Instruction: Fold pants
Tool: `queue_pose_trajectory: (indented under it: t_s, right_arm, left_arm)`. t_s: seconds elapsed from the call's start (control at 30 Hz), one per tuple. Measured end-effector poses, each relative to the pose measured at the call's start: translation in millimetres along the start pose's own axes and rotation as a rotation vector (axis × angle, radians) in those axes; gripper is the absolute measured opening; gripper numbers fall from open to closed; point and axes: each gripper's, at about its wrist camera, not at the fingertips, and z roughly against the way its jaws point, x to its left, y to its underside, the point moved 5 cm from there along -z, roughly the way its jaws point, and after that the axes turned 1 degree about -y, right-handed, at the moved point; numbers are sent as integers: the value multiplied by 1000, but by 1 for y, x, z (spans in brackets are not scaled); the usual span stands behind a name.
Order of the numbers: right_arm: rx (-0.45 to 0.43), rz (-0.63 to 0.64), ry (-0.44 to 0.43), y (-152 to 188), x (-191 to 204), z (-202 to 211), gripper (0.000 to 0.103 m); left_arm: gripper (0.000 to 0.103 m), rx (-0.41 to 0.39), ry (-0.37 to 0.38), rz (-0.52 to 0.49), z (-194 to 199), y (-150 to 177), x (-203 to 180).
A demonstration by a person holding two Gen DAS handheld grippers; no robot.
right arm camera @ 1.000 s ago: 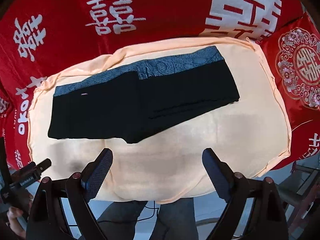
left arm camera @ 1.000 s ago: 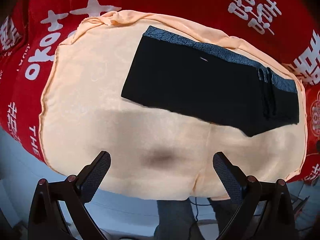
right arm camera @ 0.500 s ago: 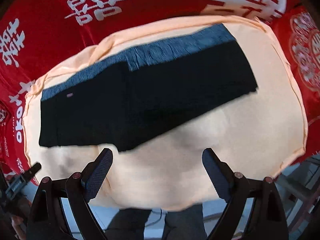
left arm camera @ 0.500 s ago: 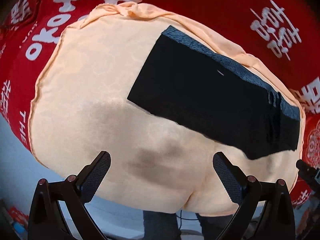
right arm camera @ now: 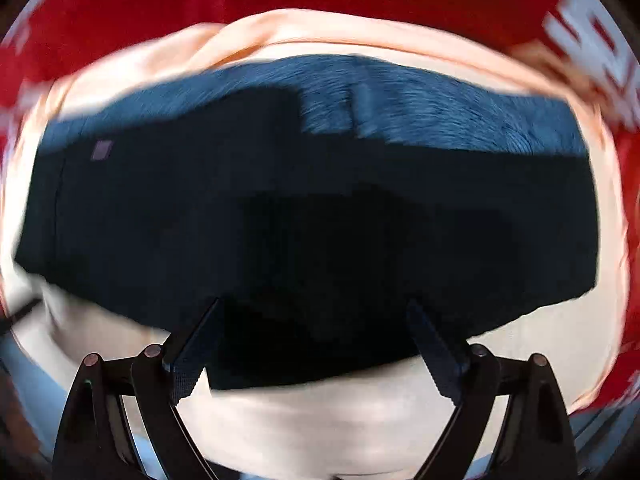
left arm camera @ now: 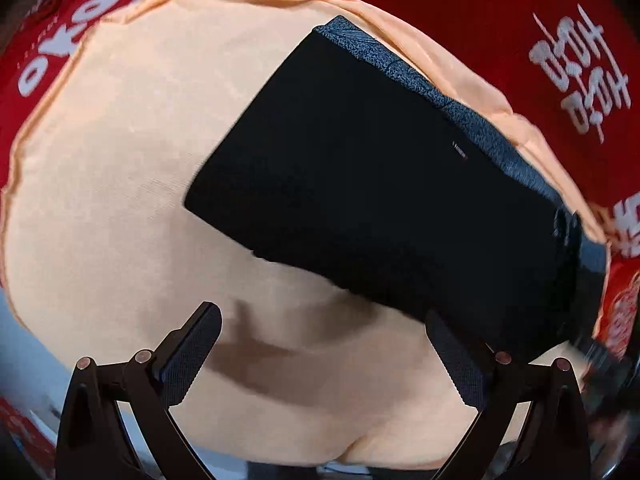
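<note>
Black pants (left arm camera: 384, 184) with a grey patterned waistband lie flat on a peach cloth (left arm camera: 120, 184); the waistband runs along the far side. My left gripper (left arm camera: 328, 356) is open, hovering over the cloth just short of the pants' near edge, its right finger overlapping that edge. In the blurred right wrist view the same pants (right arm camera: 304, 208) fill the frame. My right gripper (right arm camera: 316, 344) is open, with both fingers over the near hem. Nothing is held.
A red cloth with white characters (left arm camera: 580, 80) lies under the peach cloth and surrounds it. The peach cloth's near edge (left arm camera: 352, 452) hangs over the table front. The other gripper's dark tip (left arm camera: 600, 360) shows at the right of the left wrist view.
Both grippers have moved forward and down toward the pants, which now look much larger. The right one now reaches the near hem. Both jaws stay open.
</note>
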Motion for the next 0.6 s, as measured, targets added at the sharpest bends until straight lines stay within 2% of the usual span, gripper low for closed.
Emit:
queue_pose_trajectory:
  t_s: [0.1, 0.2, 0.37, 0.43, 0.6]
  right_arm:
    - [-82, 68, -22, 5, 17, 19, 94]
    - [-153, 91, -37, -8, 28, 29, 94]
    - [-40, -4, -153, -22, 27, -5, 93]
    - [-58, -15, -173, -23, 26, -7, 94]
    - [-69, 69, -150, -15, 32, -6, 94]
  left_arm:
    - [103, -10, 68, 38, 0, -2, 1]
    - [103, -28, 111, 62, 2, -5, 2]
    - [103, -47, 164, 118, -7, -12, 8]
    - [103, -51, 190, 148, -11, -13, 12]
    - [103, -88, 331, 220, -16, -15, 14]
